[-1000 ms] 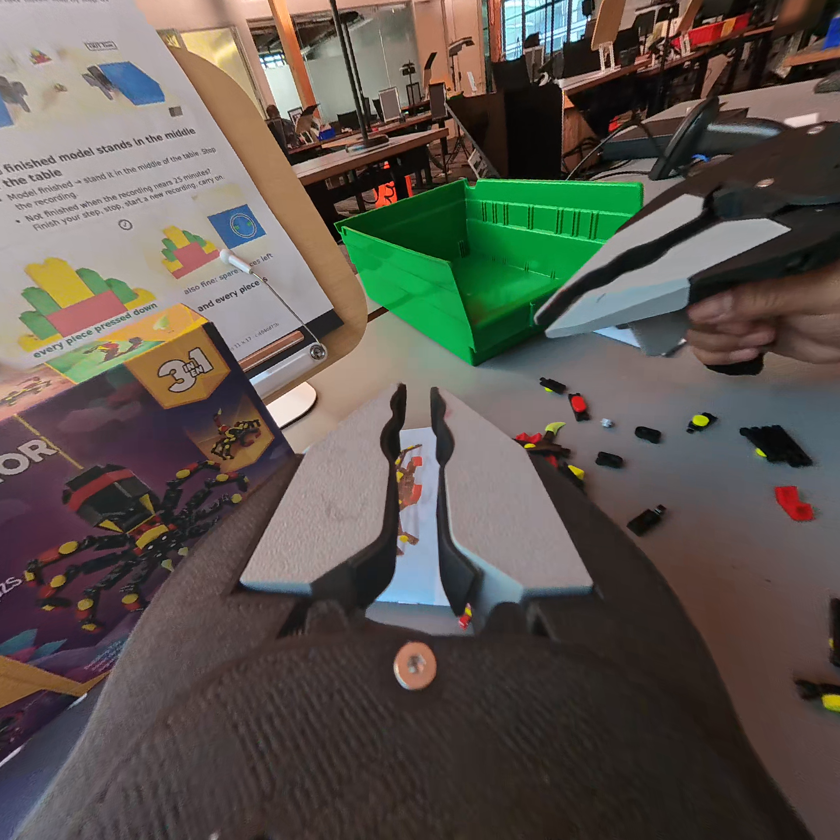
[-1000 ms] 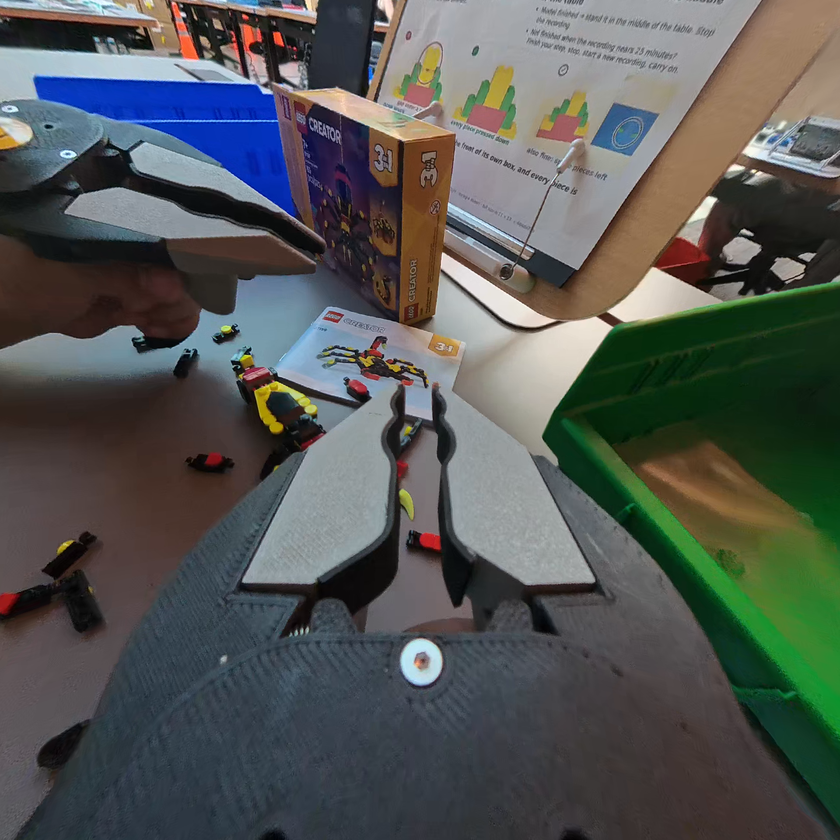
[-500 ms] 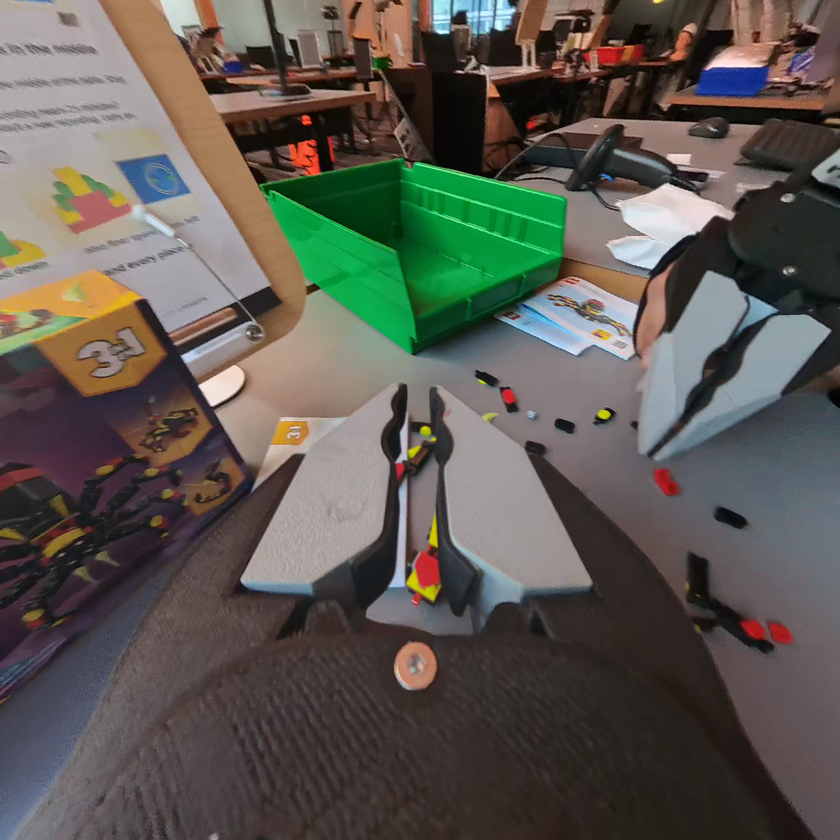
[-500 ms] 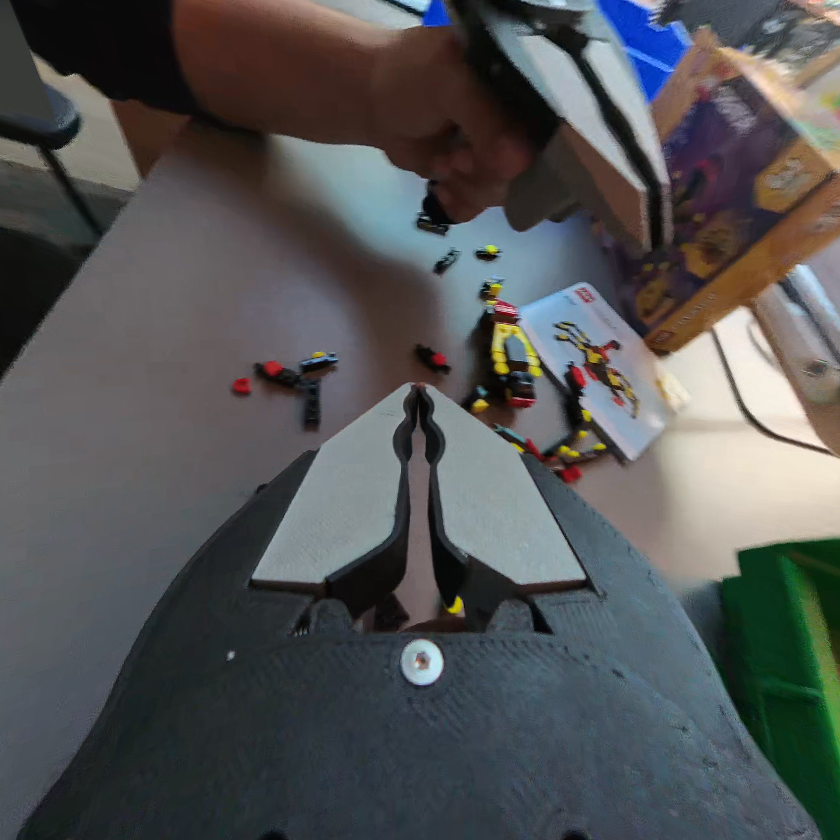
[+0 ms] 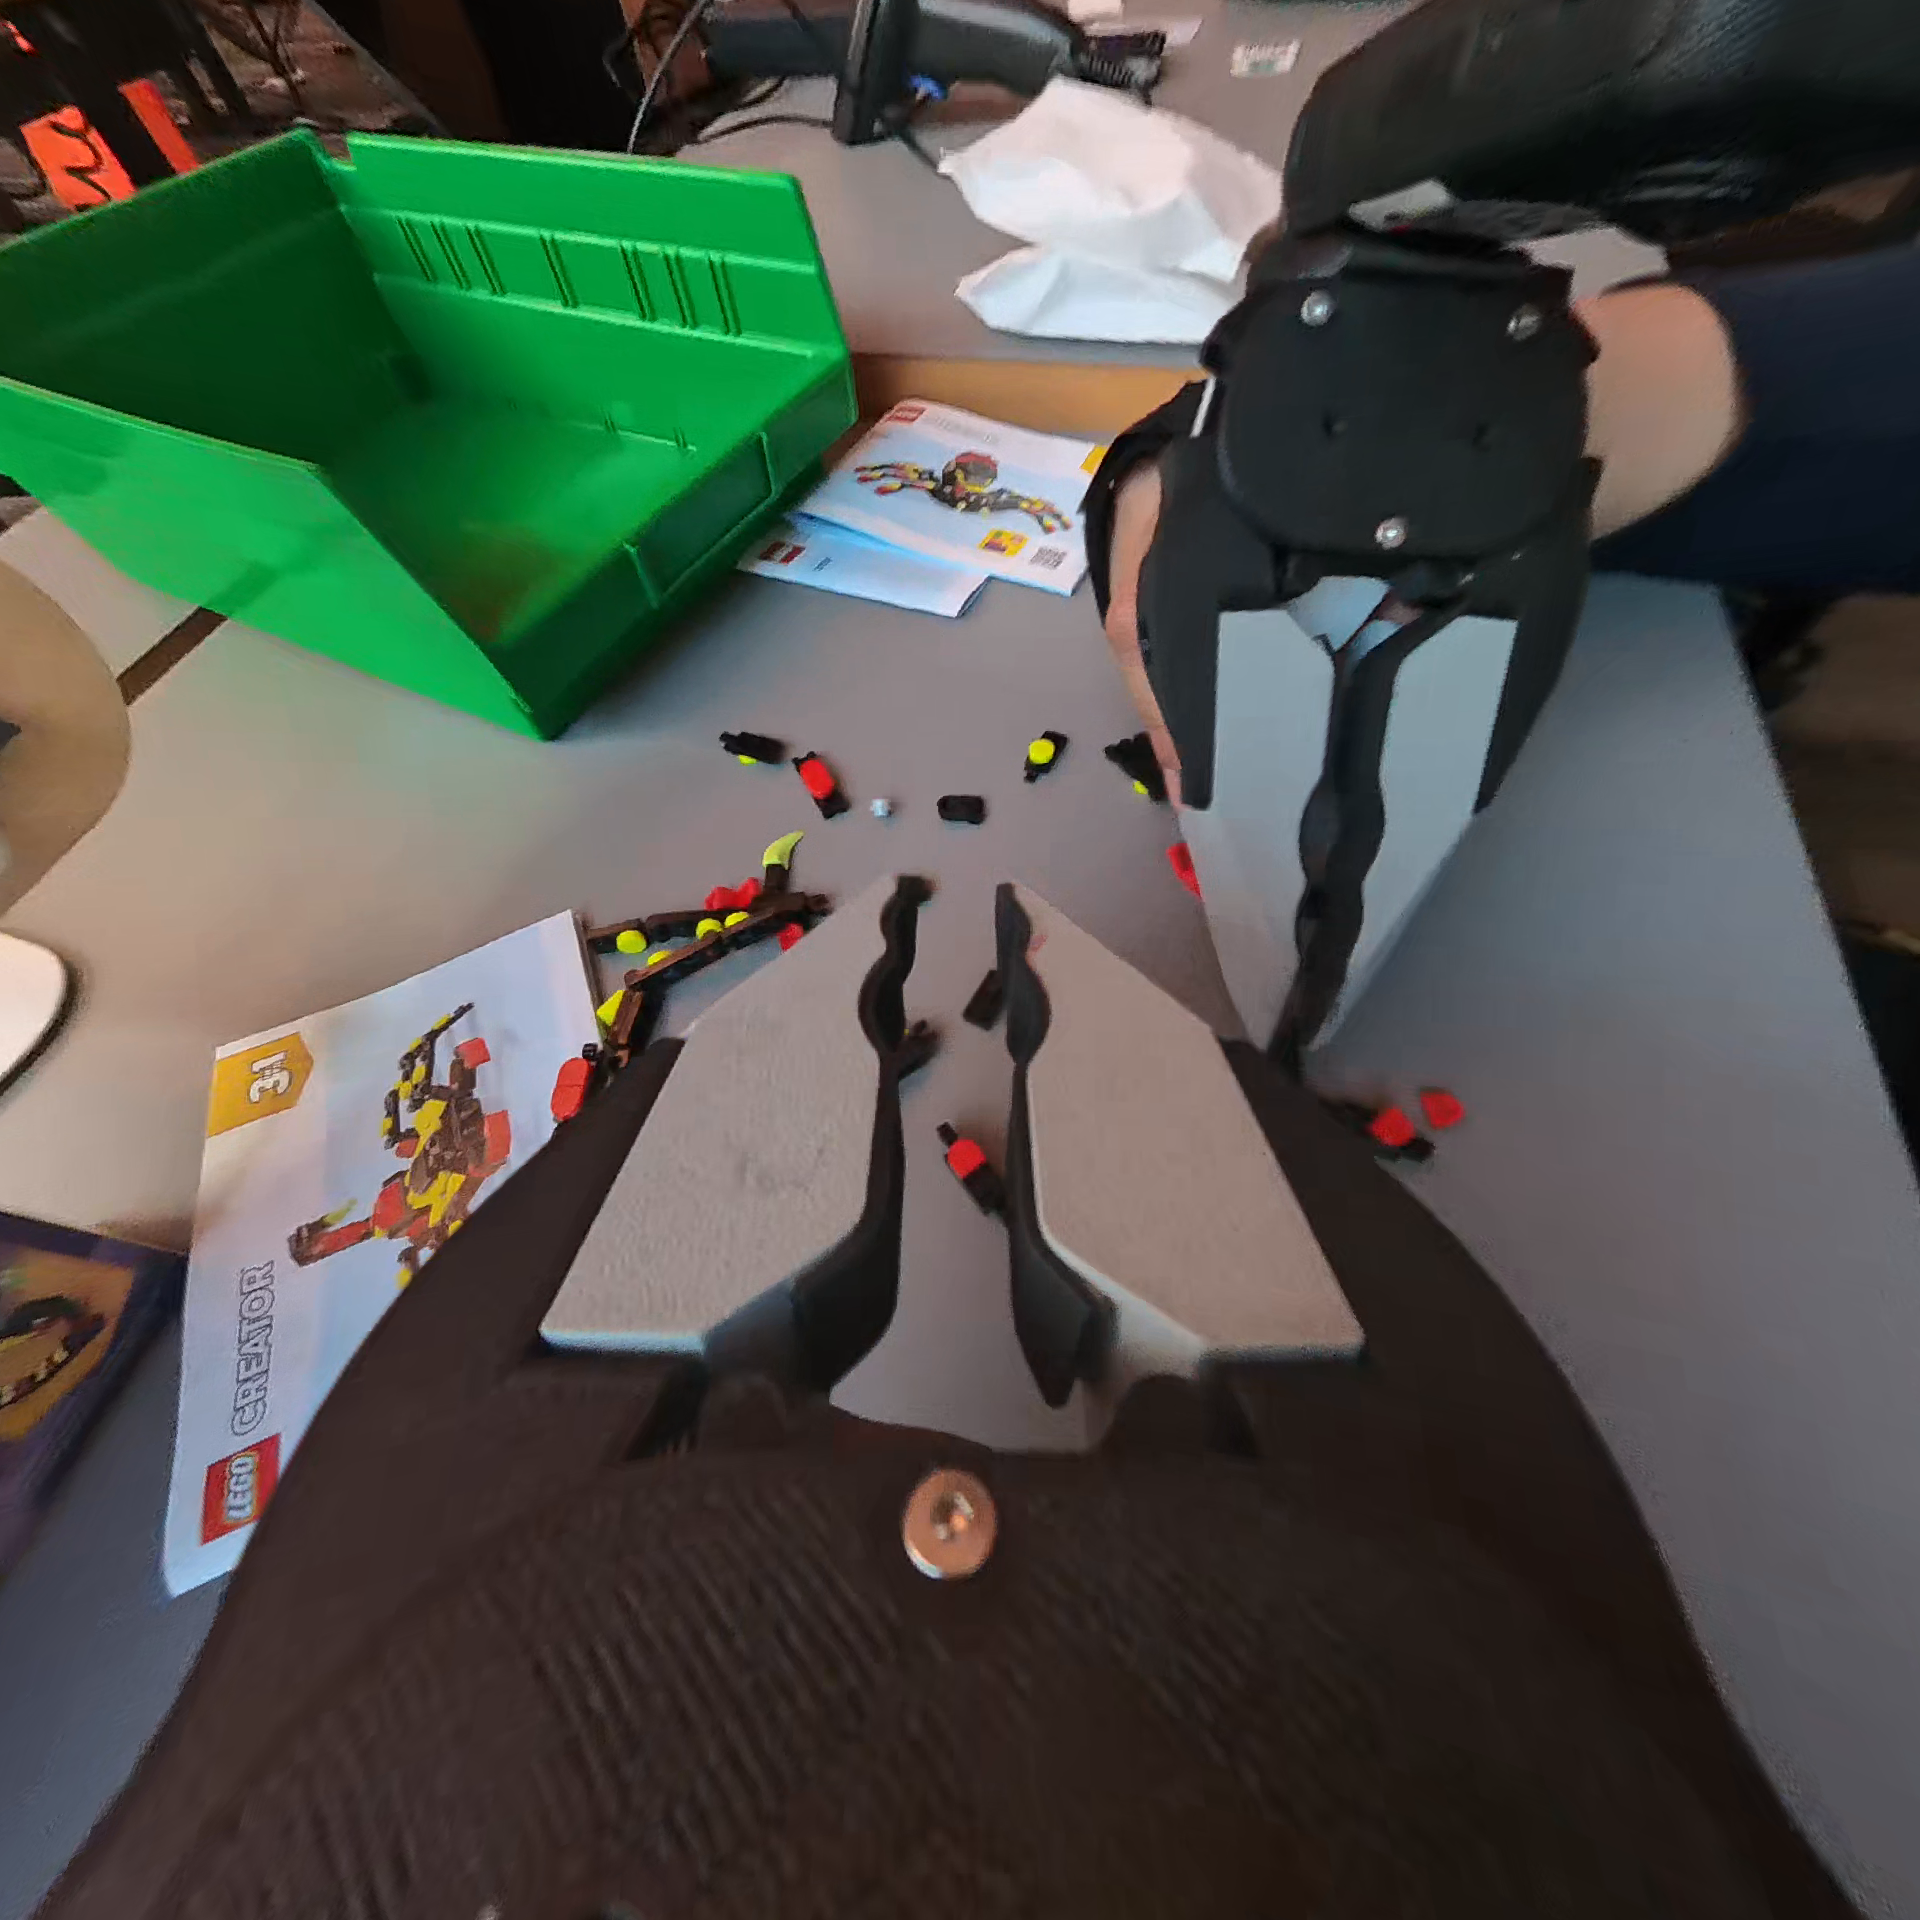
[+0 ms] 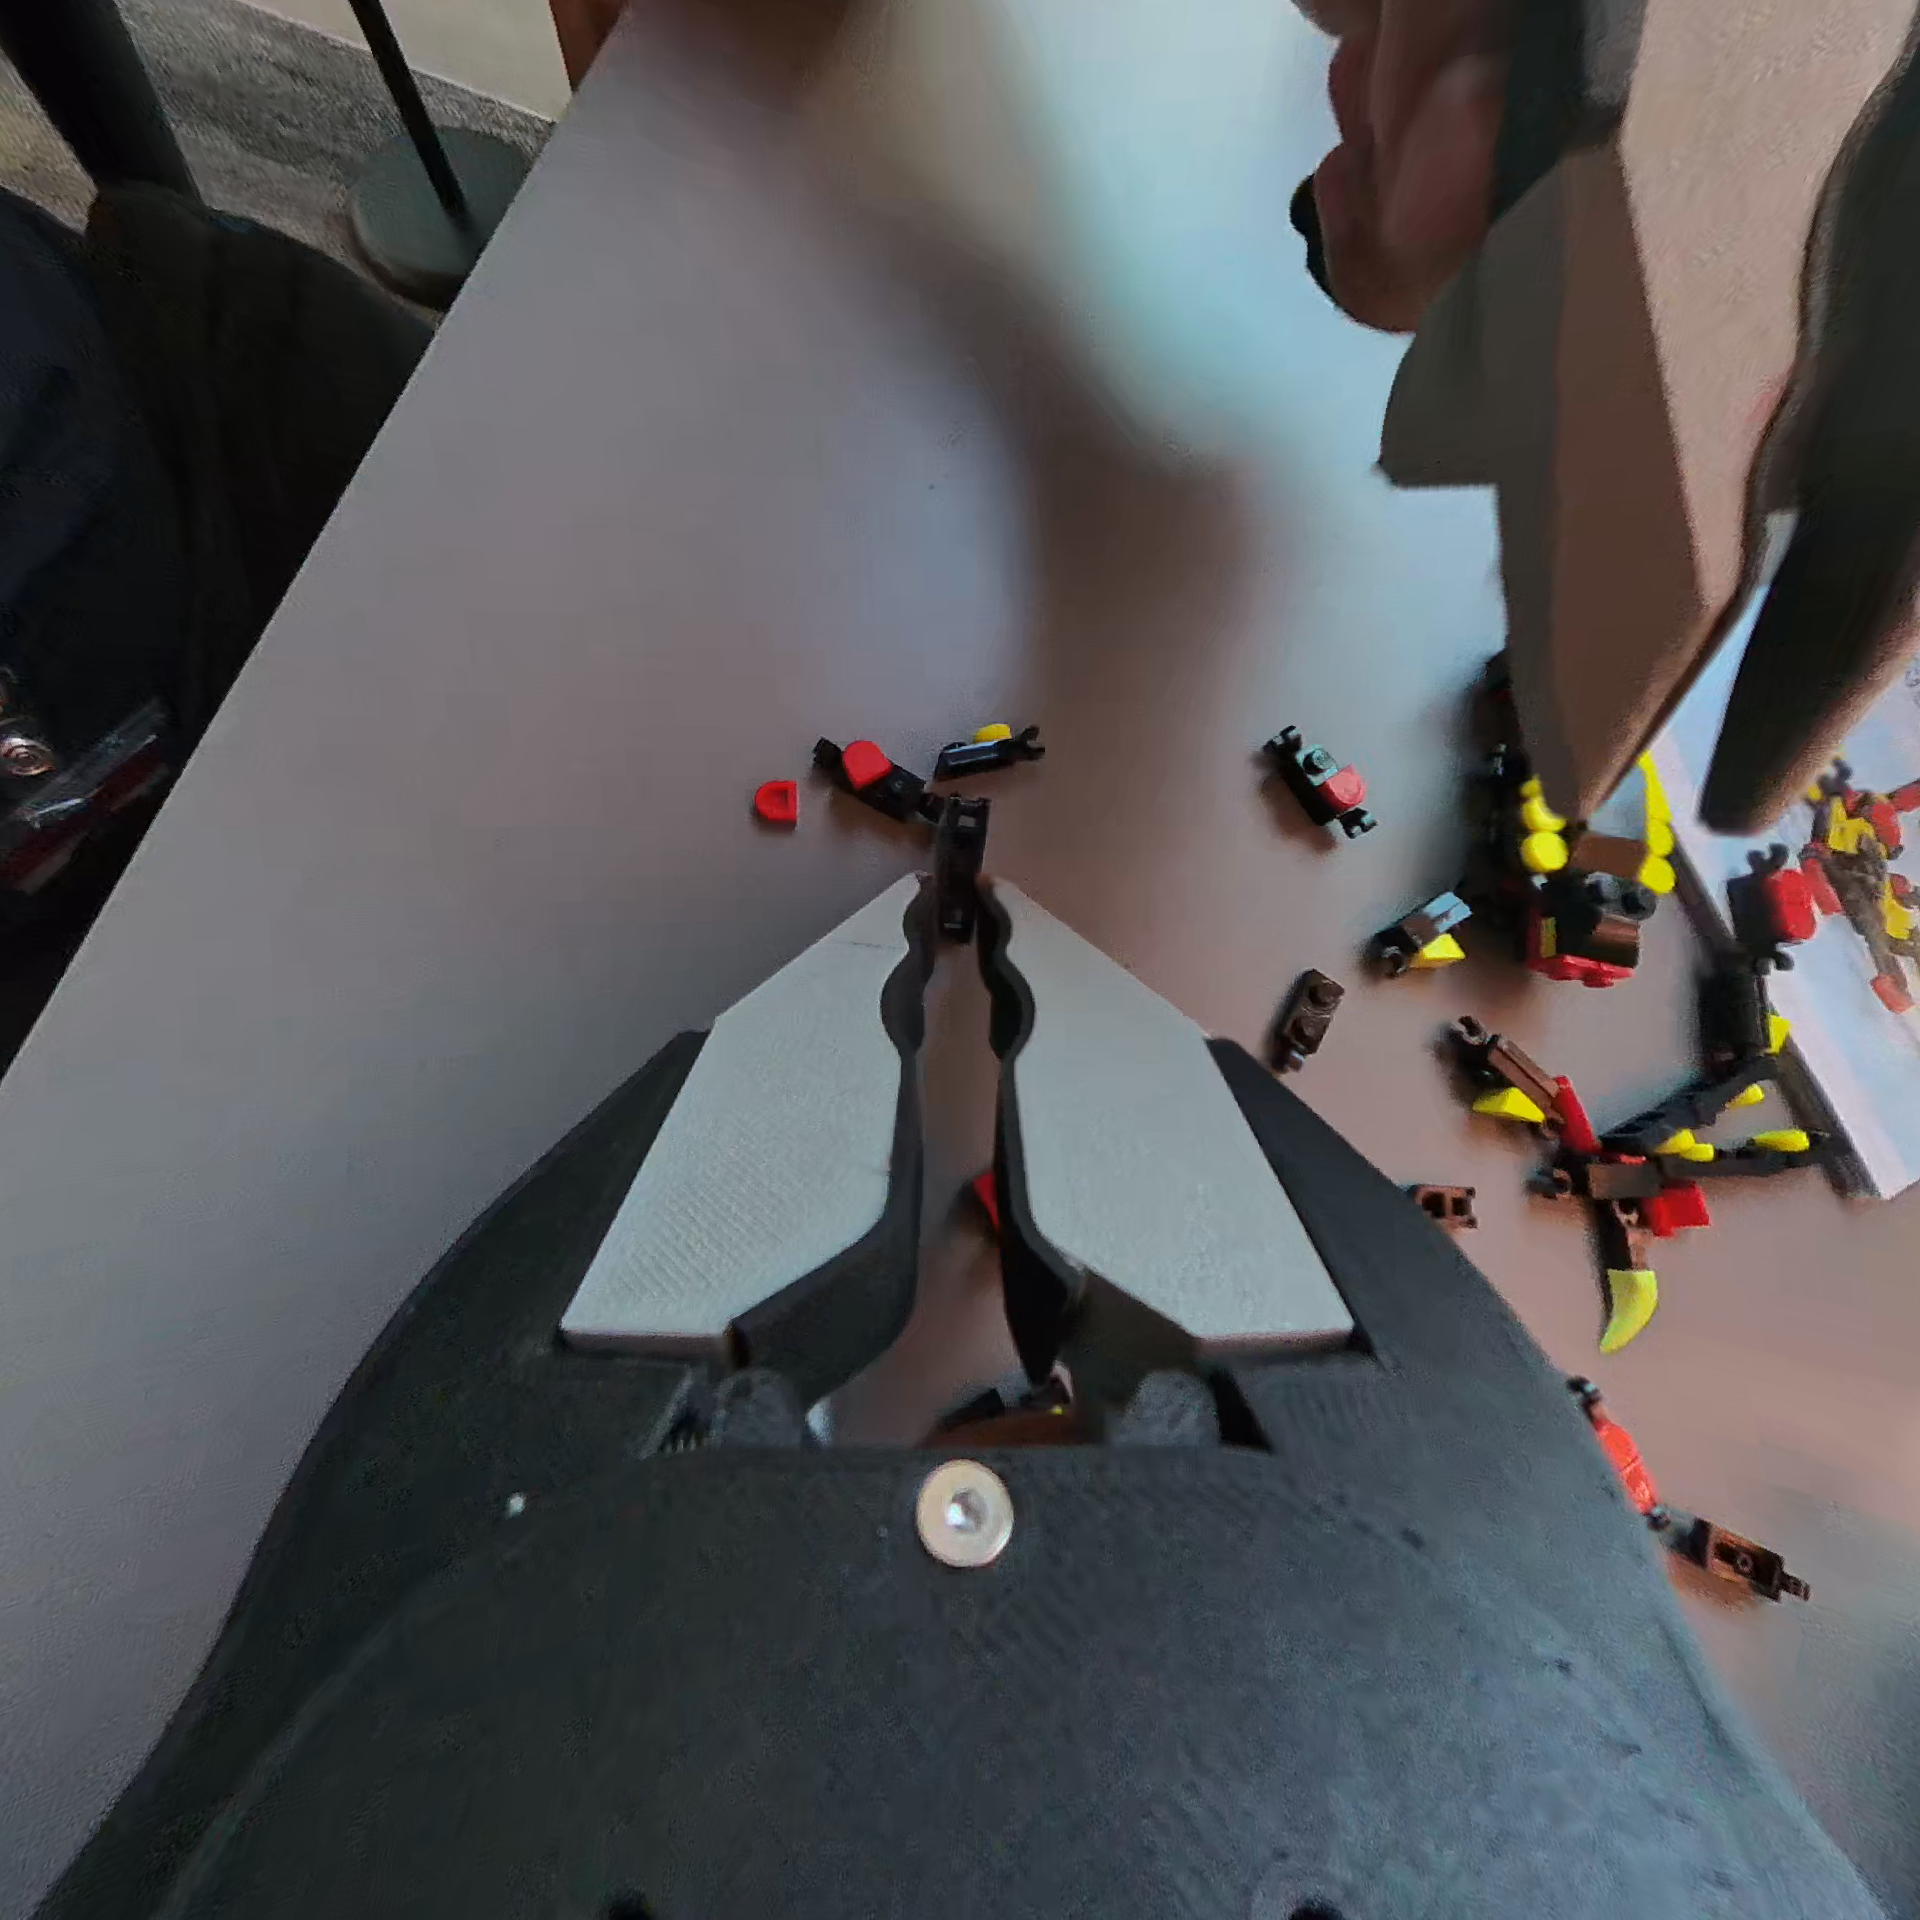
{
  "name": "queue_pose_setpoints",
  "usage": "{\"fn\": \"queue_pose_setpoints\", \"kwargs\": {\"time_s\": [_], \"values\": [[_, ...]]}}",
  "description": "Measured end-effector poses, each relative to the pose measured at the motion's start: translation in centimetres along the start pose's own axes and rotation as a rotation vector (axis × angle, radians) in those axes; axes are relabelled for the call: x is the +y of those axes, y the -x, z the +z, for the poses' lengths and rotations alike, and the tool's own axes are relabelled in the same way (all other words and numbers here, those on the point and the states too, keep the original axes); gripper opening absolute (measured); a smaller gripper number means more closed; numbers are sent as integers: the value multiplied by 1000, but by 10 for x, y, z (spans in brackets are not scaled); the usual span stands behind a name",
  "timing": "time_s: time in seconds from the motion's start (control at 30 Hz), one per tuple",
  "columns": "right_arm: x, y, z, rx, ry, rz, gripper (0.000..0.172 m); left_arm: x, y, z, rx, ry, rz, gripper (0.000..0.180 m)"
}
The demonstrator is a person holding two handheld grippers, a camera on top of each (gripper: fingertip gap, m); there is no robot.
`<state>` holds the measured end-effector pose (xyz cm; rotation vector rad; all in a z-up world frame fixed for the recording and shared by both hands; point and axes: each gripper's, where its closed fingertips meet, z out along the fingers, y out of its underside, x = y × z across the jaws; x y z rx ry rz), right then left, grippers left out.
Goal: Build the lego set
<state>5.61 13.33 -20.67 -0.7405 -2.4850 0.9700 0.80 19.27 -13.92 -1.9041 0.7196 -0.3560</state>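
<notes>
My left gripper (image 5: 956,891) hangs slightly open over the grey table (image 5: 312,790), with nothing between its fingers. Small black pieces (image 5: 982,1000) and a red and black piece (image 5: 966,1155) lie on the table under it. My right gripper (image 6: 956,883) points down at the table and is shut on a small black piece (image 6: 961,842) at its fingertips. Just beyond lie a red and black piece (image 6: 873,774), a loose red piece (image 6: 776,803) and a black and yellow piece (image 6: 987,750). The right gripper also shows in the left wrist view (image 5: 1304,1023), tips at the table.
A green bin (image 5: 416,416) stands at the back left, with booklets (image 5: 935,509) beside it. Another booklet (image 5: 384,1195) and a chain of black and yellow pieces (image 5: 707,935) lie to the left. A part-built model (image 6: 1579,904) and loose pieces (image 6: 1621,1153) lie to the right. The table's edge (image 6: 312,582) runs to the left. My hands' fingertips stand some 10 cm from each other.
Both grippers tipped down toward the table and came close together. My left jaws widened a little. My right jaws, shut on nothing half a second ago, now grip the black piece.
</notes>
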Motion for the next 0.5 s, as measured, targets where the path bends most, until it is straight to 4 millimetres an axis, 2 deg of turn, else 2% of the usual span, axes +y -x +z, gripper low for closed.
{"fn": "queue_pose_setpoints", "kwargs": {"time_s": [0.1, 0.27, 0.37, 0.43, 0.5], "values": [[1, -8, -1, 32, 15, 29, 2, 3, -2, 3, 4, 21, 3, 12], [-3, -30, -14, 44, -74, 236, 0, 5, -6, 2, 15, 38, 26, 12], [0, -42, -22, 76, -112, 297, 0, 12, -7, 4, 14, 79, 54, 12], [-2, -40, -26, 59, -136, 294, 0, 15, -9, 5, 19, 98, 68, 12], [-6, -36, -25, 52, -140, 277, 12, 17, -11, 7, 20, 111, 78, 12]]}}
